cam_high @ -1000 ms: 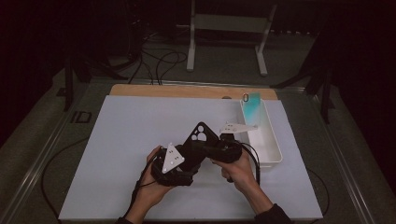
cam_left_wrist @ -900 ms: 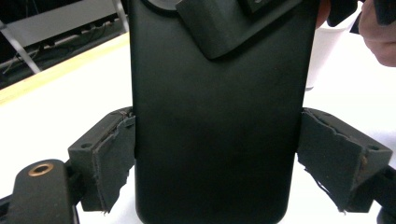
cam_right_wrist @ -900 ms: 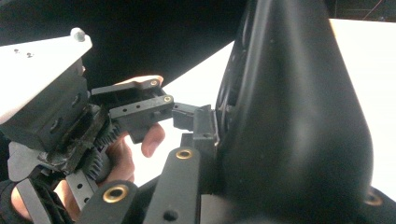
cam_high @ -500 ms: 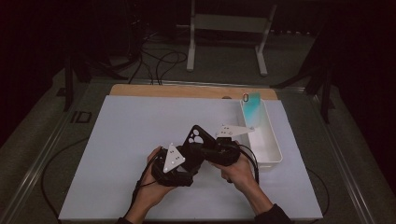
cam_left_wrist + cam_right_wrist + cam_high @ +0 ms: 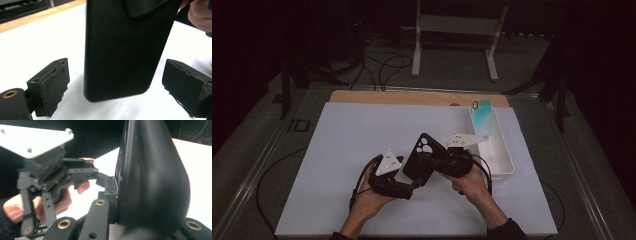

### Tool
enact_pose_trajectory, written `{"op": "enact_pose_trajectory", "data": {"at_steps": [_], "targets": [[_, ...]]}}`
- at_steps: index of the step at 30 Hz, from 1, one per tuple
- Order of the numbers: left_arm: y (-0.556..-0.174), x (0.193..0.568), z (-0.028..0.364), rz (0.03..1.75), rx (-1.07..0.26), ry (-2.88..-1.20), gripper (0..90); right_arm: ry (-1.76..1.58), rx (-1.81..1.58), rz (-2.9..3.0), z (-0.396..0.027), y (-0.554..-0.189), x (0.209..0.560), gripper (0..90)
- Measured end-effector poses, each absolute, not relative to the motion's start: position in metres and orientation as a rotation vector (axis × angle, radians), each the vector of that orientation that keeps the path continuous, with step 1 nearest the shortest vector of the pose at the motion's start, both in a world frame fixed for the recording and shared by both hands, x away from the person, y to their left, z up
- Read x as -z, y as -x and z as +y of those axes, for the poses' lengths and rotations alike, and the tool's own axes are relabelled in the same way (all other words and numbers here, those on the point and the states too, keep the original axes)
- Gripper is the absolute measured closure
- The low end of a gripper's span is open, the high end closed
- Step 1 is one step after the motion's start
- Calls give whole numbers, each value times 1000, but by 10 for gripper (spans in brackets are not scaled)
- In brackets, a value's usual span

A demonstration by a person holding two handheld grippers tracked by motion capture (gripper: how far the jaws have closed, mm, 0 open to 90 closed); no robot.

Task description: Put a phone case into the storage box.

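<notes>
While upright, the phone case (image 5: 125, 47) looks matte black, round-cornered.

Your table (image 5: 282, 150) is grey and metal-edged, a pale wooden board (image 5: 412, 98) laid flat on it. Over the board you have a white sheet (image 5: 357, 135) covering nearly all of it (a strip of wood shows along the far edge). A white tray (image 5: 507, 165) sits on the sheet's right side, long axis running away from you
</notes>
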State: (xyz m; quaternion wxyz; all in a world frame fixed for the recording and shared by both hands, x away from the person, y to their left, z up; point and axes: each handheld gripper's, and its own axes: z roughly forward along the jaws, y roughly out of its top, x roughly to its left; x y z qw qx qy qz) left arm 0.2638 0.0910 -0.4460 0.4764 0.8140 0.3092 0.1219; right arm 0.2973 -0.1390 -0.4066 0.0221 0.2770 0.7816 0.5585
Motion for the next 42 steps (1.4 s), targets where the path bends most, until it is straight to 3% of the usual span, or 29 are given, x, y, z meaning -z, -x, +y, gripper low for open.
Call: {"op": "enact_pose_trajectory", "data": {"at_steps": [7, 11, 17, 19, 22, 25, 31, 33, 34, 42], "targets": [[-266, 451, 90, 715, -185, -1997, 79, -737, -1797, 2459, -139, -293, 401, 858], [-264, 452, 88, 676, -159, -2015, 129, -665, -1816, 2487, -135, -290, 399, 857], [-263, 452, 88, 622, -112, -2030, 287, -600, -1830, 2505, -131, -288, 397, 856], [-263, 452, 88, 620, -108, -2036, 300, -594, -1833, 2509, -132, -289, 397, 856], [-263, 453, 89, 614, -97, -2051, 406, -595, -1798, 2509, -134, -292, 397, 848], [-264, 453, 89, 613, -83, -2055, 561, -599, -1766, 2508, -136, -294, 396, 795], [-265, 455, 90, 611, -65, -2043, 832, -614, -1730, 2495, -141, -297, 394, 507], [-266, 455, 90, 609, -58, -2042, 840, -622, -1728, 2490, -141, -297, 394, 505], [-265, 455, 89, 607, -65, -2039, 842, -641, -1730, 2493, -139, -297, 394, 450], [-263, 452, 90, 617, -113, -2022, 853, -688, -1623, 2483, -132, -295, 395, 256]]}}
